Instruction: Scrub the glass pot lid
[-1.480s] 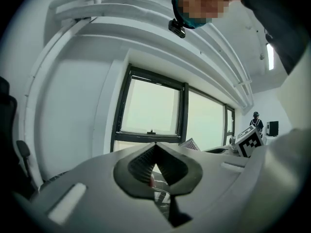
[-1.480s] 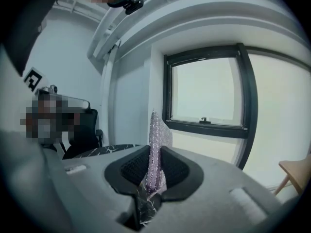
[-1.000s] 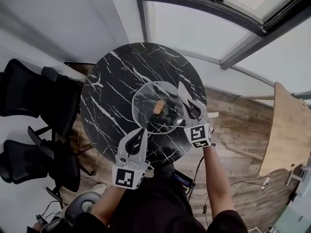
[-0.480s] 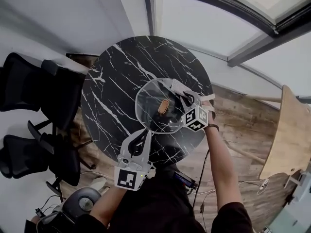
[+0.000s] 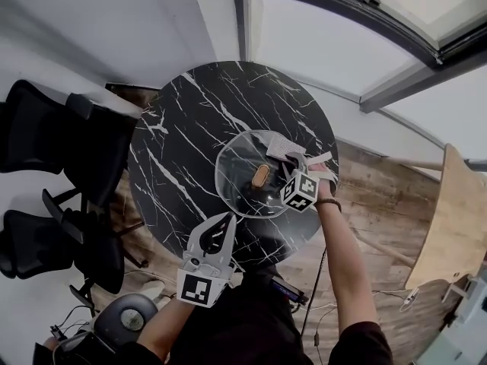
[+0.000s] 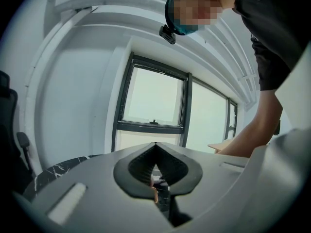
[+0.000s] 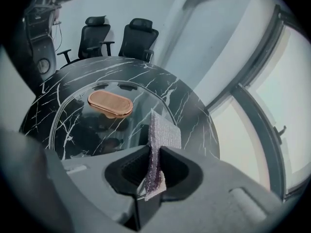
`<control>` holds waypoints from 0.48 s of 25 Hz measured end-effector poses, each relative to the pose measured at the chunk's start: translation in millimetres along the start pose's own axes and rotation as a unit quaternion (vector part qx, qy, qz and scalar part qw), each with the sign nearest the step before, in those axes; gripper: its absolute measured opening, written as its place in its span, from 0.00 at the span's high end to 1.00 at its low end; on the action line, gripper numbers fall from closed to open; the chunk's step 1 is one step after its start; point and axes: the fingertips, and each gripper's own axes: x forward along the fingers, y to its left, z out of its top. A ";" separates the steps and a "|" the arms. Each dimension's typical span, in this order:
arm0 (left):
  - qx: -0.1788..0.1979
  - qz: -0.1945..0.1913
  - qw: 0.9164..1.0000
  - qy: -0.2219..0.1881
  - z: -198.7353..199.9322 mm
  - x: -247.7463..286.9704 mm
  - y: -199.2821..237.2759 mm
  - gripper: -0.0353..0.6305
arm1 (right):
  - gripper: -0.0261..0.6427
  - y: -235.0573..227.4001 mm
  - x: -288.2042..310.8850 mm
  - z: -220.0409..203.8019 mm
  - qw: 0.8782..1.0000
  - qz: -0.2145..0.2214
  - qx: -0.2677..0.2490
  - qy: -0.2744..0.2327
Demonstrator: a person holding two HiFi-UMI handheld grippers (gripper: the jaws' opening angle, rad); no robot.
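Glass pot lid: round clear glass pot lid [image 5: 240, 177] [image 7: 92, 130], lying flat with its dome upward on the counter, right of the counter's centre and nearer the person's right side.
Knob: oval copper-coloured knob [image 5: 261, 176] [image 7: 110, 103] at the lid's centre, uncovered, nothing touching it.
Scrubbing cloth: small pale lilac mesh scrubbing cloth [image 5: 283, 144] [image 7: 158, 149], standing on edge, its free end reaching out over the lid's rim on the window side. Contact with the glass cannot be confirmed.
Right hand-held gripper: right hand-held gripper [image 5: 293, 166] [image 7: 154, 154], over the lid's right edge, jaws clamped on the lower part of the cloth. The marker cube faces the head camera.
Left hand-held gripper: left hand-held gripper [image 5: 227, 220] [image 6: 155, 145], above the counter's near edge, well apart from the lid. Jaw tips pressed together with nothing between them. It is tilted upward, toward the windows.
Counter: round black white-veined marble counter [image 5: 175, 150] [image 7: 194, 115], carrying the lid only.
Seating: two black office chairs [image 5: 46, 128] [image 7: 116, 35], beside the counter on the person's left.
Surroundings: large dark-framed window [image 5: 342, 21] [image 6: 153, 101] beyond the counter. Brown wooden plank floor [image 5: 380, 196] to the right, with a pale wooden tabletop [image 5: 456, 211] standing on it, well apart.
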 end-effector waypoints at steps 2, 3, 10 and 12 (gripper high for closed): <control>-0.003 0.002 1.000 -0.004 2.8 -1.5 1.8 0.94 | 0.87 3.4 0.5 -2.3 1.000 0.008 -0.004 0.010; -0.002 0.003 1.000 -0.005 3.2 -2.7 2.3 0.95 | 0.87 5.5 0.5 -4.3 1.000 0.010 -0.005 0.015; 0.000 0.011 1.000 -0.005 2.6 -11.8 11.8 0.95 | 0.87 11.8 -3.1 -11.1 0.999 0.005 0.002 0.032; -0.002 0.011 1.000 -0.003 2.3 -15.1 13.1 0.94 | 0.87 14.9 -7.8 -16.4 0.999 0.004 0.008 0.039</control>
